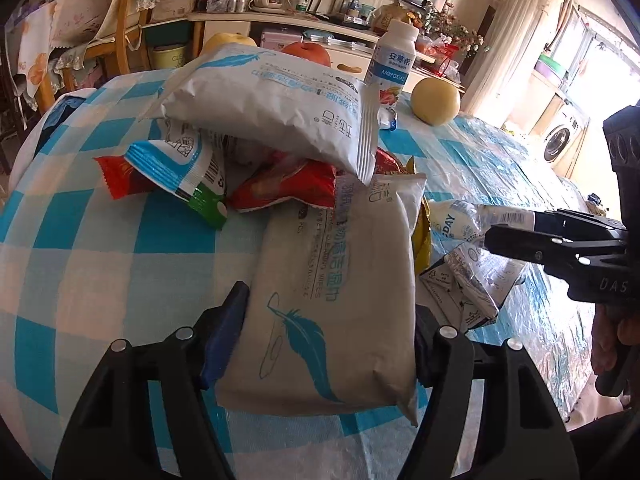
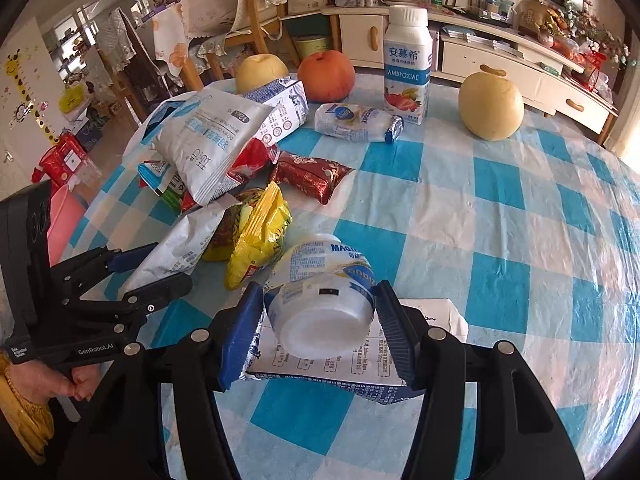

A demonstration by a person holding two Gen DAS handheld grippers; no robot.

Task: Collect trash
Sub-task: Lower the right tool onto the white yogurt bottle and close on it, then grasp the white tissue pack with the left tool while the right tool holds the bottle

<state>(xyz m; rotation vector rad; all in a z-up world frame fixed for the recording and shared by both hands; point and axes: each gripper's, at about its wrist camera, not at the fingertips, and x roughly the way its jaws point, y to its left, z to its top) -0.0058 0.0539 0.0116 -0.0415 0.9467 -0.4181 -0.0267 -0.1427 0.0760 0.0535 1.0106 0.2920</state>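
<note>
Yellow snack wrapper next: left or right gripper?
Neither is free. Right gripper is shut on the crushed bottle; left gripper grips the wipes pack. Right looks closer to the yellow wrapper.

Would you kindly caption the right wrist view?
Right hand-held gripper clamps a crushed white bottle above a checked tablecloth.

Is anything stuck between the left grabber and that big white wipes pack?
No. The wipes pack already lies between the left gripper's fingers, with nothing in the way. The right gripper holds a crushed yogurt bottle.
</note>
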